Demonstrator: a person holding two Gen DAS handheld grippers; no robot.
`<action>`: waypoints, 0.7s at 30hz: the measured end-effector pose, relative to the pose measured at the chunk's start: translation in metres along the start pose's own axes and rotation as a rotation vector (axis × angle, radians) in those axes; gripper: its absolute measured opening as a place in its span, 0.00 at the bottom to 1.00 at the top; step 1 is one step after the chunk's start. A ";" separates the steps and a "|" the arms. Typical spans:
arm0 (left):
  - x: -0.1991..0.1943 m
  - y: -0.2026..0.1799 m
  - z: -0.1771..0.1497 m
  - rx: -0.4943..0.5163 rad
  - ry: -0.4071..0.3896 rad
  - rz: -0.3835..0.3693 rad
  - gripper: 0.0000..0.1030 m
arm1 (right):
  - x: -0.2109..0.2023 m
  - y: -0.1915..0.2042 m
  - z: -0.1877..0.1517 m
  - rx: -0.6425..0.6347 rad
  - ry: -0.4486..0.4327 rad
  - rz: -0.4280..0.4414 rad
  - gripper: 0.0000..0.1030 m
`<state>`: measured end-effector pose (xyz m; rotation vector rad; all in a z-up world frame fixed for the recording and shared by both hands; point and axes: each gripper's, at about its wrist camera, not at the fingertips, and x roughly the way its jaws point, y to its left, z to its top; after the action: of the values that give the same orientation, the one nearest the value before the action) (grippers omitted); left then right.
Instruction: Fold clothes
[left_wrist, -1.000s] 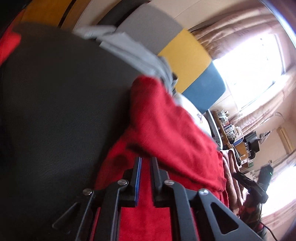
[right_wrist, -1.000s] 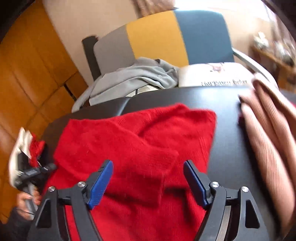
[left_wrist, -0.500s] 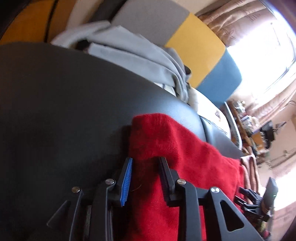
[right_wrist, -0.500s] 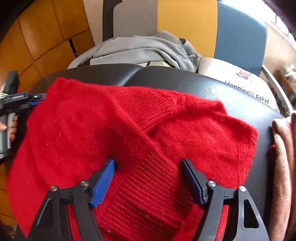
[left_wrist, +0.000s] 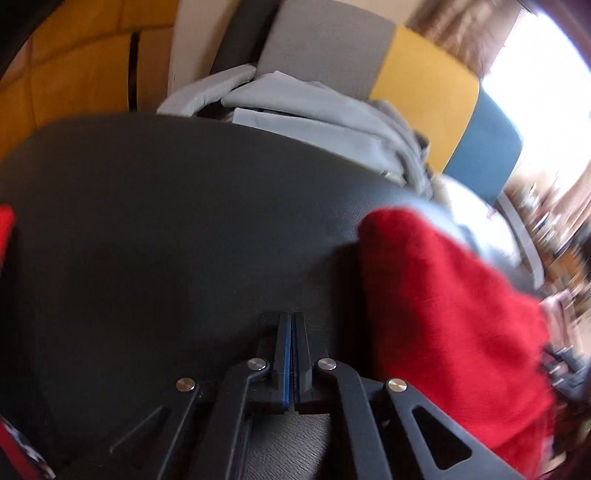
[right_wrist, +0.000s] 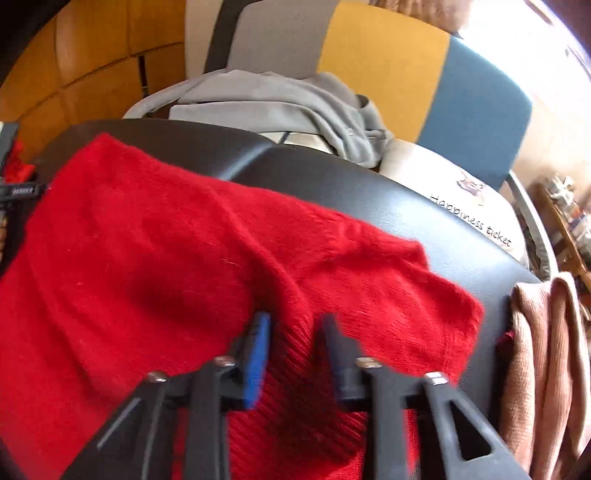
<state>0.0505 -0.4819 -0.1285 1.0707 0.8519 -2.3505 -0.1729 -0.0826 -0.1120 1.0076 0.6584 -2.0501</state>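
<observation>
A red knitted sweater (right_wrist: 147, 258) lies spread over a black padded surface (right_wrist: 406, 199). My right gripper (right_wrist: 295, 321) is down on its near part. Its jaws are closing around a raised ridge of the ribbed hem that stands between the pads. In the left wrist view the sweater (left_wrist: 443, 314) lies to the right. My left gripper (left_wrist: 291, 317) is shut with nothing in it, over the bare black surface (left_wrist: 147, 221) just left of the sweater's edge.
A crumpled grey garment (right_wrist: 277, 99) lies on a grey, yellow and blue chair (right_wrist: 388, 55) behind the surface. A white cushion with lettering (right_wrist: 461, 195) sits beside it. A tan ribbed garment (right_wrist: 546, 350) lies at the right edge.
My left gripper let go of the sweater's edge, moved left off it and shut. My right gripper's jaws narrowed around the ribbed hem.
</observation>
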 end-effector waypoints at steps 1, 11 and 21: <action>-0.008 0.000 0.001 -0.015 -0.026 -0.018 0.06 | -0.003 -0.006 -0.002 0.031 -0.007 0.007 0.56; -0.026 -0.102 0.001 0.288 -0.138 -0.130 0.19 | -0.061 -0.005 -0.022 0.196 -0.113 0.286 0.74; 0.006 -0.044 -0.033 0.091 -0.106 -0.045 0.22 | -0.014 0.017 -0.053 0.174 -0.117 0.125 0.80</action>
<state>0.0383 -0.4282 -0.1349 0.9616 0.7444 -2.4805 -0.1299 -0.0500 -0.1322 0.9915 0.3522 -2.0637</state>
